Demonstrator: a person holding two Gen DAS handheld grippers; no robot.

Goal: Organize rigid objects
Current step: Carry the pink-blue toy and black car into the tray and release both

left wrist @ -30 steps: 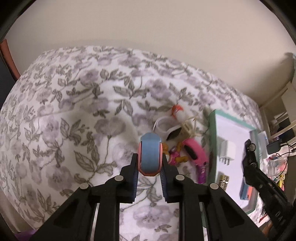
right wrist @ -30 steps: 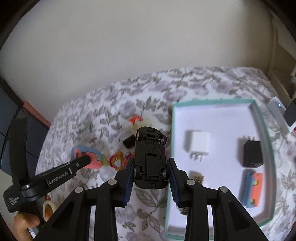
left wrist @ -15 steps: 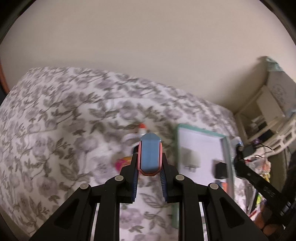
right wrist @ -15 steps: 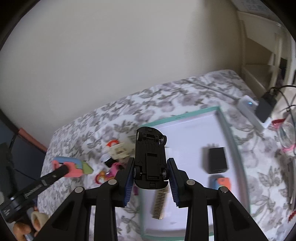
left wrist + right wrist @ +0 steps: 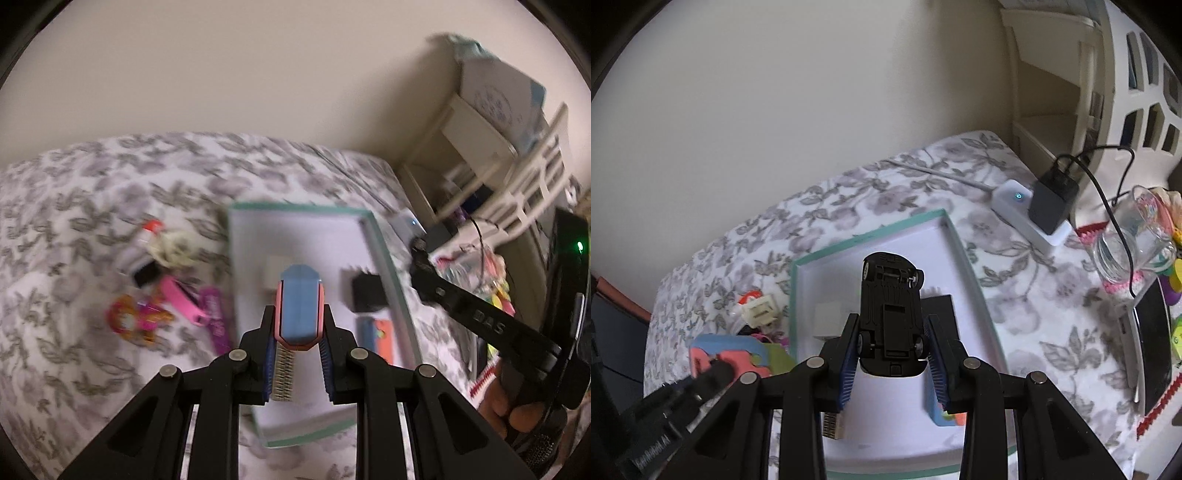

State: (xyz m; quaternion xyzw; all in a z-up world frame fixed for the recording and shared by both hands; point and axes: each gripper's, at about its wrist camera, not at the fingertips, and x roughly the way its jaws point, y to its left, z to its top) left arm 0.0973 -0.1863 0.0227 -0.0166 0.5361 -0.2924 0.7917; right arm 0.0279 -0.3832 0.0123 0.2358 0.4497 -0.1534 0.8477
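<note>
**Over the tray, both loads ready to set down**

Above the teal-rimmed tray (image 5: 955,236), right gripper (image 5: 892,345) clamped on the black toy car (image 5: 890,314), underside up, nose pointing away, pads pressed against the wheels. Left gripper (image 5: 297,341) closed narrowly on the blue-and-coral block (image 5: 300,306), held on edge above the tray's white floor.

Best lowered one at a time, into bare floor. Already in the tray: a white charger (image 5: 827,317), a black charger (image 5: 365,291), a second blue-and-orange block (image 5: 376,332) and a small gold piece (image 5: 833,424). Worth picking the open patch toward the far end for the car, and keeping the block clear of the gold piece directly beneath it. Should be brought down close before letting go, since the car is likely to roll and the bedspread (image 5: 886,192) under the tray looks soft, so probably an unsteady base.

Compared with a second ago: both loads now framed over the tray instead of over the bedspread and the toy pile (image 5: 162,295); left view swung toward the shelving (image 5: 498,155) and blurred; grips unchanged on both sides; tray contents as before.
</note>
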